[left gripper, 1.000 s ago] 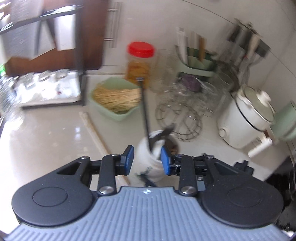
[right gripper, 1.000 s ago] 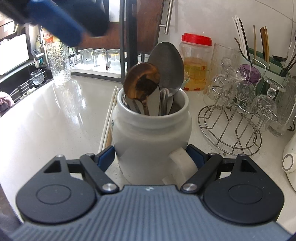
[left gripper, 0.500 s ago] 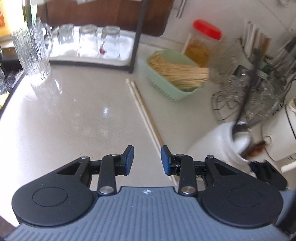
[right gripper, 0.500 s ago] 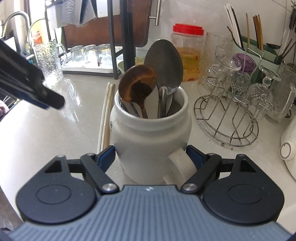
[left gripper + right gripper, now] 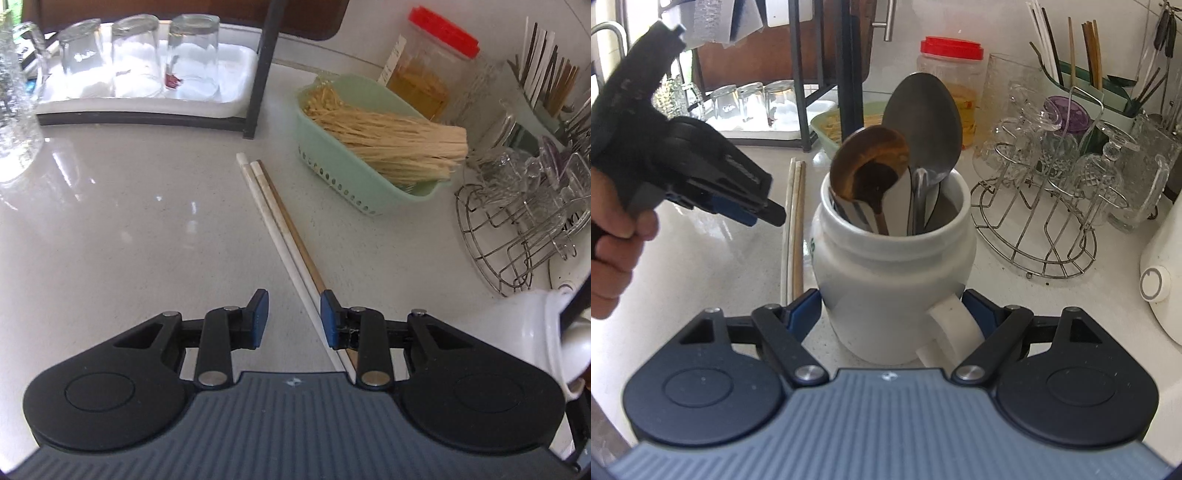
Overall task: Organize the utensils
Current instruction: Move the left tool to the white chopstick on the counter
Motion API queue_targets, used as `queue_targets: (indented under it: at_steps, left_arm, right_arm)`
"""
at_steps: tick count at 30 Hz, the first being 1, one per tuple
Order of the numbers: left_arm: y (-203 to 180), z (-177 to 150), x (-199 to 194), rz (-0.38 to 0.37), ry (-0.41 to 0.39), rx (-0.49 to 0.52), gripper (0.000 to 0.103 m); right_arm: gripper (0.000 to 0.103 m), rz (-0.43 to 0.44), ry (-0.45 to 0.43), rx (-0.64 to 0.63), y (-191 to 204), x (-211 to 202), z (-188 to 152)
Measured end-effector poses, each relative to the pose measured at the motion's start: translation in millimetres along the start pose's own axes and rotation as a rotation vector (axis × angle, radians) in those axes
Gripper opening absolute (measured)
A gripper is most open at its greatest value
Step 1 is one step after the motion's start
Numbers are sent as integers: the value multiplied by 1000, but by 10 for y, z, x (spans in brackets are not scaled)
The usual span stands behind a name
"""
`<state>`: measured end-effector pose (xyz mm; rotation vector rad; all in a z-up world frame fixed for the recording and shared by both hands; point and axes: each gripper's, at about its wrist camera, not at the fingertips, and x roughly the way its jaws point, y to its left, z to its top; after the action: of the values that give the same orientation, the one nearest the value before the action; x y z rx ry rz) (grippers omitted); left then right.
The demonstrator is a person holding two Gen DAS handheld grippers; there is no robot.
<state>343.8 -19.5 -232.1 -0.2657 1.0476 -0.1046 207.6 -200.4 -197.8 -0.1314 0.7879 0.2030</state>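
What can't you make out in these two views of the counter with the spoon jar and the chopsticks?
- Chopsticks: near ends hidden under the left gripper in the left view; the jar hides part in the right view.
- Spoon handles: hidden inside the jar, right view.
- Right gripper: whether its pads actually touch the jar is hidden behind the jar's body.
- Jar in the left view: cut off by the edge.

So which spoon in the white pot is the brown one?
The wooden spoon, leaning left in the white pot; the taller metal spoon behind it is grey.
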Motion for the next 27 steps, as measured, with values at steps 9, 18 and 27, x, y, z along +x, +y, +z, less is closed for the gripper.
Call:
queue_targets:
  at_steps: [9,18,27]
  left_arm:
    - [-81,80,144,44,2,85,34]
    - [32,46,91,80,38,132,34]
    - [243,101,14,70,53,104,28]
  right_arm:
    - [85,-30,6,29,16,4,9]
    - [85,-37,3,23,32,2,6]
    - [85,-43,13,8,38,14,8]
